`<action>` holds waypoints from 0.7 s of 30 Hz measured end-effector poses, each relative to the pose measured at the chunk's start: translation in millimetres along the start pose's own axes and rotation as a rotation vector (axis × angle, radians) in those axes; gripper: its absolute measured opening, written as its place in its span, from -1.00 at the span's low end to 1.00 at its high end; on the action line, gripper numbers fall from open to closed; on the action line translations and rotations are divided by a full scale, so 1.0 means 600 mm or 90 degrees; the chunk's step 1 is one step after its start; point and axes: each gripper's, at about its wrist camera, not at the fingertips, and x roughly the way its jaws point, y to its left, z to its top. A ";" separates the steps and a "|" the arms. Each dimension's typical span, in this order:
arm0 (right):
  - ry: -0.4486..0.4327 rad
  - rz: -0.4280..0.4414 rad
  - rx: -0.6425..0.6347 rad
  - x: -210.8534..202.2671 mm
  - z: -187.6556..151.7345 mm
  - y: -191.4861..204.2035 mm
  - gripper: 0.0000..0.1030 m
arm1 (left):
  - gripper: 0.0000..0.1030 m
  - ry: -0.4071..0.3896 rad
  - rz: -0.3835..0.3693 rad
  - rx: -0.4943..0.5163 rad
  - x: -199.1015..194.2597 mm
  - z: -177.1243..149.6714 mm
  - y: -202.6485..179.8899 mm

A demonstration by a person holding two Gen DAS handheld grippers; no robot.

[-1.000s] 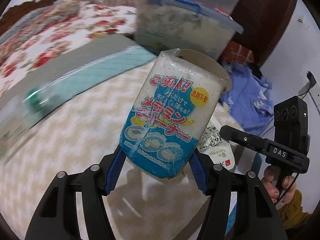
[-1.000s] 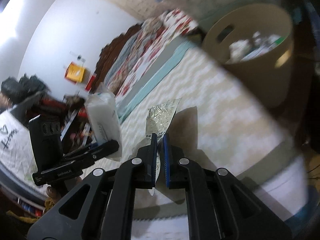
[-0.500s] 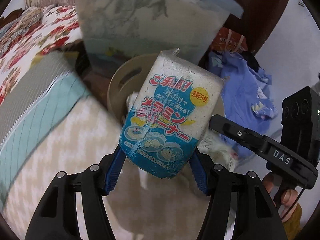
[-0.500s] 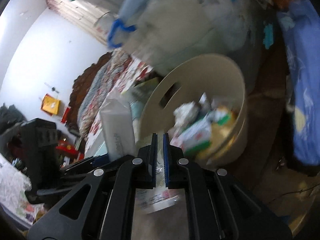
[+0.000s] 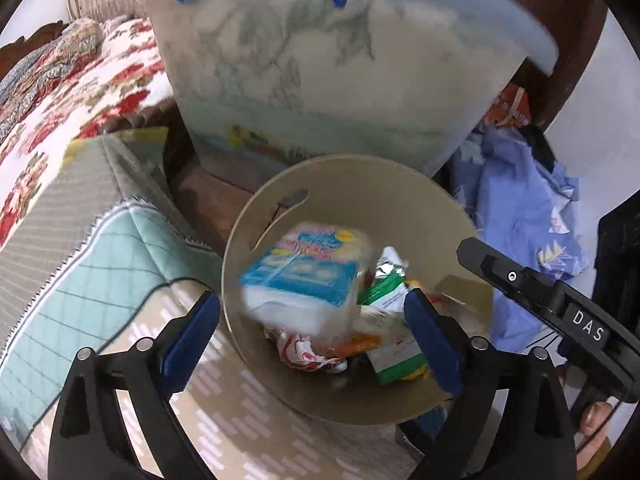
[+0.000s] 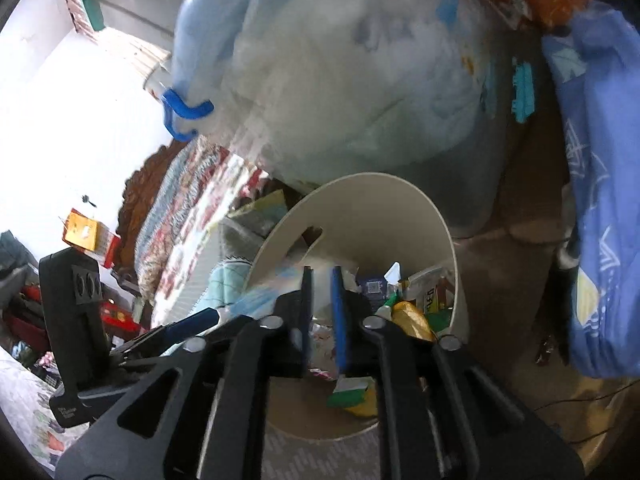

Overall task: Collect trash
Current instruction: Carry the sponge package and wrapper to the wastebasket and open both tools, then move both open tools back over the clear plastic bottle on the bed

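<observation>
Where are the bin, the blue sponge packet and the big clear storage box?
bin point(image 5: 360, 184): left wrist view, inner back wall.
sponge packet point(image 5: 300, 276): left wrist view, blue printed face.
storage box point(image 5: 320, 80): left wrist view, front wall.

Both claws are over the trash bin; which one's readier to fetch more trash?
Probably left. The left claw has just opened wide, nothing between its jaws; the blue pack is already in the bin. The right claw has just been opening, only narrowly; whether its jaws are clear is hidden.

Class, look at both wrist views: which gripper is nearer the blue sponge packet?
Left. The left gripper, open, frames the blue sponge packet over the bin; the right gripper sits beside it.
</observation>
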 end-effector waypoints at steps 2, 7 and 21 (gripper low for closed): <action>-0.031 -0.001 0.002 -0.015 -0.005 0.004 0.50 | 0.74 -0.023 -0.003 -0.004 -0.030 -0.002 0.004; -0.053 0.018 -0.064 -0.061 -0.032 0.060 0.47 | 0.74 -0.090 -0.031 -0.039 -0.132 -0.025 0.034; 0.139 0.128 -0.190 0.009 -0.184 0.259 0.41 | 0.74 -0.193 0.185 -0.186 -0.417 -0.329 0.332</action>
